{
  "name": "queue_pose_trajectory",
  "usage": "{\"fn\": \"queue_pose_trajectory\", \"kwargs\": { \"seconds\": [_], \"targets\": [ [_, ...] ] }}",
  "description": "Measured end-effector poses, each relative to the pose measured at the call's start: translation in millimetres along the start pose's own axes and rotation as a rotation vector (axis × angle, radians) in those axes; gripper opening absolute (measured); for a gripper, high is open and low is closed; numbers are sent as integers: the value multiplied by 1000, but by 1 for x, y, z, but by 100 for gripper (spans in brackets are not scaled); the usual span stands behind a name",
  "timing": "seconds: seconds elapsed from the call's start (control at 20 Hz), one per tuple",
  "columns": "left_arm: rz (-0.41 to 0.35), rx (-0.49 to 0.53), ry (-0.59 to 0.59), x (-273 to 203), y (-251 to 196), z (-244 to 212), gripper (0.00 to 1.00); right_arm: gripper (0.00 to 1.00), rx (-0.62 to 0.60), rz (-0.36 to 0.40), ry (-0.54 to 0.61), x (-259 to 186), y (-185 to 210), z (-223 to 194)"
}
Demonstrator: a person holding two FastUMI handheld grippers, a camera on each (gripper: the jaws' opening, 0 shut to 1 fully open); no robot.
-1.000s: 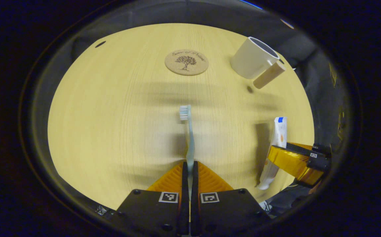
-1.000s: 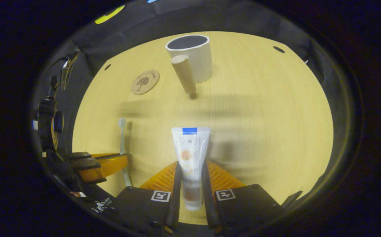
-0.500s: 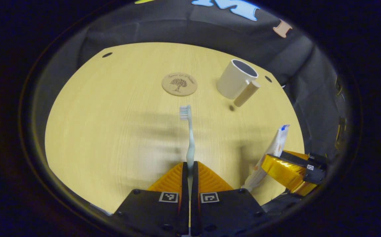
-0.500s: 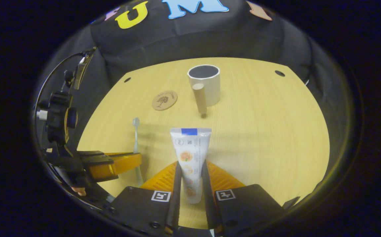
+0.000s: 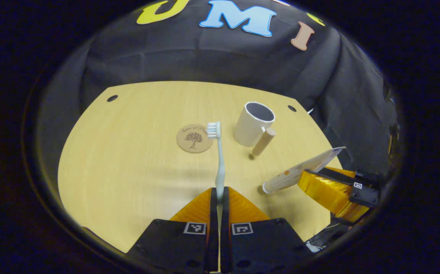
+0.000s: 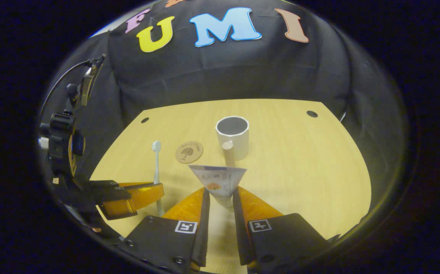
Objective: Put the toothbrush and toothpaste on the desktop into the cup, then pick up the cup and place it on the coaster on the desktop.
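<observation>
claws up, both full: next stop is the cup

left gripper view: left claw (image 5: 219,194) is squeezed tight on the handle of the toothbrush (image 5: 217,160). the brush sticks straight out, bristles at the far end, up off the tabletop (image 5: 128,160). the white cup (image 5: 252,123) stands ahead and a bit to the right, mouth open to the top, with its wooden handle (image 5: 263,141) poking toward us. the round coaster (image 5: 194,138) lies flat to the left of the cup, near it but not touching. to do this step well, i think the brush should go over the cup mouth, tip so one end points down, and only then be let go. keep clear of the handle so the cup does not tip.

this view also shows the right claw (image 5: 321,182) from the side. the toothpaste (image 5: 303,169) in it leans up at a slant, cap end low, flat end high.

right gripper view: right claw (image 6: 220,198) is closed on the toothpaste (image 6: 218,180) near its cap end. here the tube comes straight at us, so its slant is hard to see. the cup (image 6: 232,137) is dead ahead. the left claw (image 6: 136,194) and the toothbrush (image 6: 157,163) show from the side.
</observation>
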State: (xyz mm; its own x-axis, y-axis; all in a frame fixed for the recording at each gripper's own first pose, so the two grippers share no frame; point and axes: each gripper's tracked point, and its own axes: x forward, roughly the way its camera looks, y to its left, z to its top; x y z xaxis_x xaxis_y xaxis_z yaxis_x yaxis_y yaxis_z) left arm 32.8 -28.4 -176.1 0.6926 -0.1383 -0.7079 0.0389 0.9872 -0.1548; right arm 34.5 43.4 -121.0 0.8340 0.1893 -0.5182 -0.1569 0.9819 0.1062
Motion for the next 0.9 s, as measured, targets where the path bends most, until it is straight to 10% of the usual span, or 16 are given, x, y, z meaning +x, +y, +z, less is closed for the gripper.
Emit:
{"fn": "queue_pose_trajectory", "kwargs": {
  "seconds": [0.9],
  "targets": [
    [7, 55, -460, -36, 8, 146, 10, 36, -7, 51, -268, -2, 10, 127]
  ]
}}
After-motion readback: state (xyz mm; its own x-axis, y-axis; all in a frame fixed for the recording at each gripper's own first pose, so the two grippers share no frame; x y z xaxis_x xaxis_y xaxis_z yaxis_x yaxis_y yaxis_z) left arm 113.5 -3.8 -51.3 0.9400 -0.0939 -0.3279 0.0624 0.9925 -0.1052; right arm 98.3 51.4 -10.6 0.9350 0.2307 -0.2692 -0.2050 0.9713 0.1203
